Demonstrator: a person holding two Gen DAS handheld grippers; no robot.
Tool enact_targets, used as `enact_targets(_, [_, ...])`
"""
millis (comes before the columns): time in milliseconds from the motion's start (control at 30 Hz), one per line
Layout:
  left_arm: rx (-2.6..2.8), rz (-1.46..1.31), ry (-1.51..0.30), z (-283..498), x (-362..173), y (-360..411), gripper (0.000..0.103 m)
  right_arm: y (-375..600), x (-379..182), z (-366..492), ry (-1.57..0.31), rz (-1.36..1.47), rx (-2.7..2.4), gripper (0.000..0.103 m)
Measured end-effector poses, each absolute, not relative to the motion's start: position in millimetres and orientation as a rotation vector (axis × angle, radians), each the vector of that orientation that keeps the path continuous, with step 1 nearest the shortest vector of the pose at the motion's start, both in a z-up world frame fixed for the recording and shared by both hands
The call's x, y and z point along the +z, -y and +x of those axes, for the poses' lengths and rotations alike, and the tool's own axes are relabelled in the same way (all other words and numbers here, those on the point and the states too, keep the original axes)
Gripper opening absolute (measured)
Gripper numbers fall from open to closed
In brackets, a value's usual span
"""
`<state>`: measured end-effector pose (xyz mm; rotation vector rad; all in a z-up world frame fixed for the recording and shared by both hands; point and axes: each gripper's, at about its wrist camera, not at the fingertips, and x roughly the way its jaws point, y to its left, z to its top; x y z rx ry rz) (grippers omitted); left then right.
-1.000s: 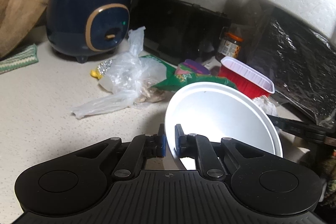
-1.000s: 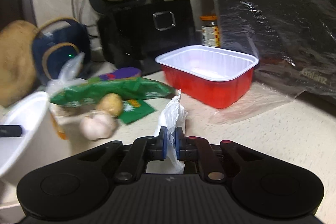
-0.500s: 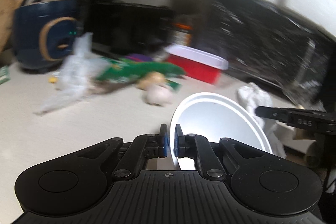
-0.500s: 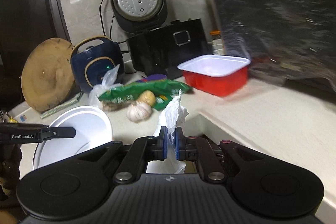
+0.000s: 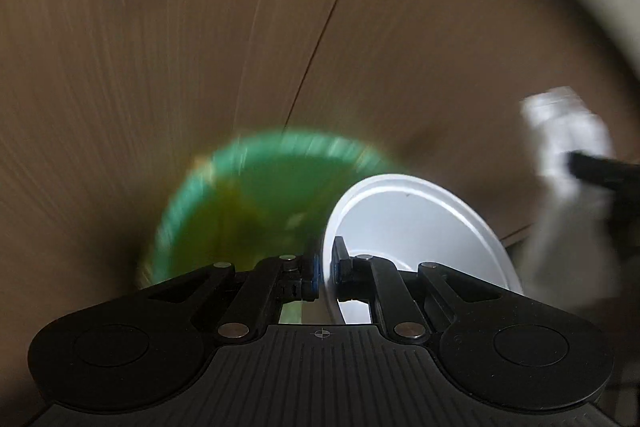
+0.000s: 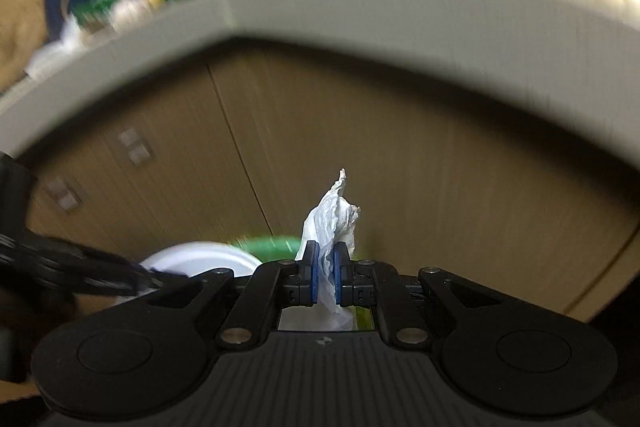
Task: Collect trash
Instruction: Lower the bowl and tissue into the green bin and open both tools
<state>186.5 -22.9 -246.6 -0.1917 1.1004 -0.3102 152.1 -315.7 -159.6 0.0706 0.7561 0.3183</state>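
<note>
Tissue (image 6: 334, 223) sits pinched in the right hand-held gripper (image 6: 325, 277), poking toward 12 o'clock before brown cabinet doors (image 6: 360, 131). Left hand-held gripper (image 5: 325, 275) clamps the rim of a white bowl (image 5: 416, 223), with a blurred green bin (image 5: 256, 203) at 10 o'clock of it.
</note>
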Motion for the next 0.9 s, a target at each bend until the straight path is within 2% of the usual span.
enact_targets(133, [-0.273,-0.286,-1.197,226.6,-347.0,34.1,0.012,320.2,-202.6,165.4,-0.850,0.137,0.314,0.007])
enact_targets(200, [-0.295,-0.335,-1.262,239.9,-391.2,37.6,0.020,318.7,-221.5,175.1,-0.894,0.151,0.298,0.007])
enact_targets(300, [-0.270,-0.349,-1.345,249.9,-428.8,35.1,0.023,313.7,-243.0,185.1,-0.937,0.130,0.271,0.007])
enact_targets(400, [-0.293,-0.394,-1.308,252.7,-419.2,23.9,0.024,307.1,-261.0,196.7,-0.988,0.126,0.267,0.007])
enact_targets(533, [-0.331,-0.304,-1.198,246.2,-385.2,20.1,0.024,290.1,-288.9,214.5,-1.058,0.117,0.267,0.007])
enact_targets(900, [-0.327,-0.430,-1.097,197.6,-322.6,-35.9,0.024,218.8,-345.4,239.8,-1.090,-0.006,0.270,0.008])
